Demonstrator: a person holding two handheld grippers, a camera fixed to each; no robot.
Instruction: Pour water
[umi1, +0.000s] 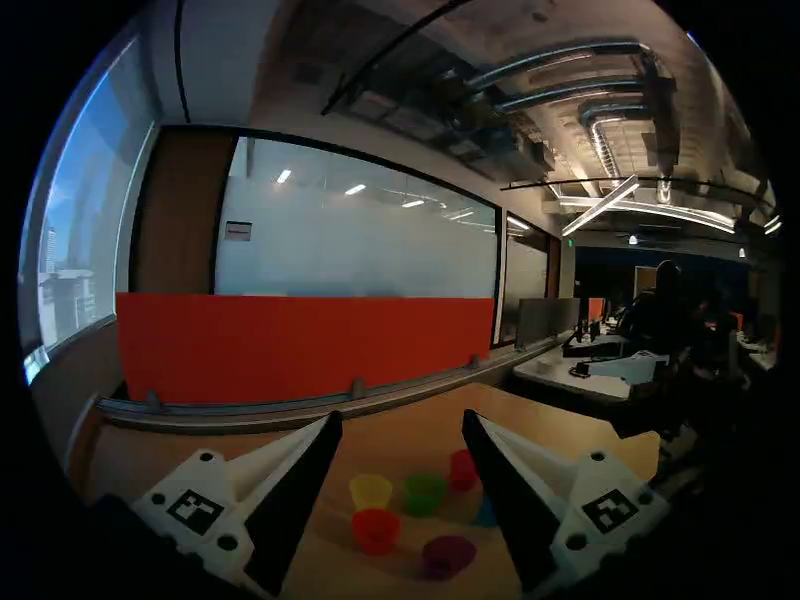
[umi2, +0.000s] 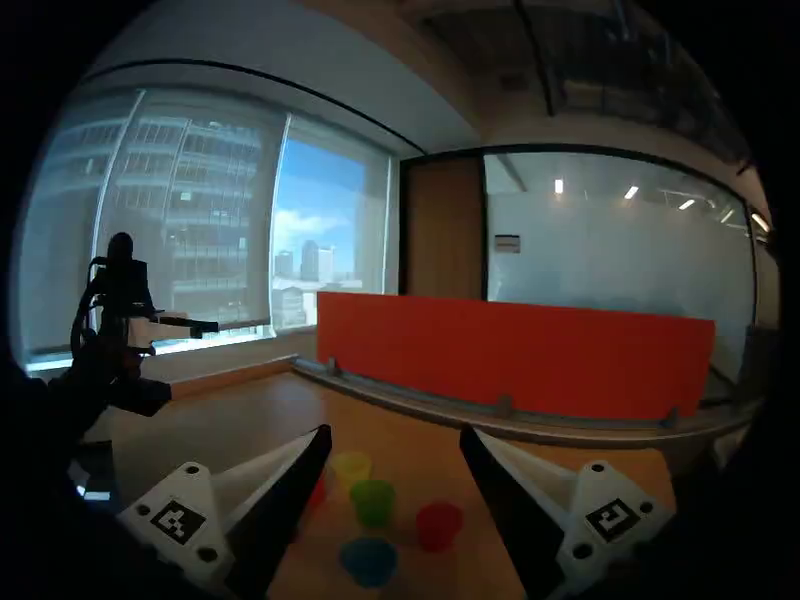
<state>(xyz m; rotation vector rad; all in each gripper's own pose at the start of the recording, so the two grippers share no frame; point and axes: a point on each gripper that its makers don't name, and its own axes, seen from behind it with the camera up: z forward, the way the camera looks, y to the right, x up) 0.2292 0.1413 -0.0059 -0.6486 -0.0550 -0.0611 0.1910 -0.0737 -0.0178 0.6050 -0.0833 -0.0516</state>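
Several small plastic cups stand on a wooden table. In the left gripper view I see a yellow cup, a green cup, an orange-red cup, a purple cup and a red cup, all beyond and between my fingers. The left gripper is open above the table, holding nothing. In the right gripper view the yellow cup, green cup, red cup and a blue cup stand ahead. The right gripper is open and holds nothing.
An orange partition with a grey rail runs along the table's far edge. Office desks and chairs stand to the right in the left gripper view. In the right gripper view a dark stand with a device rises at the left by the windows.
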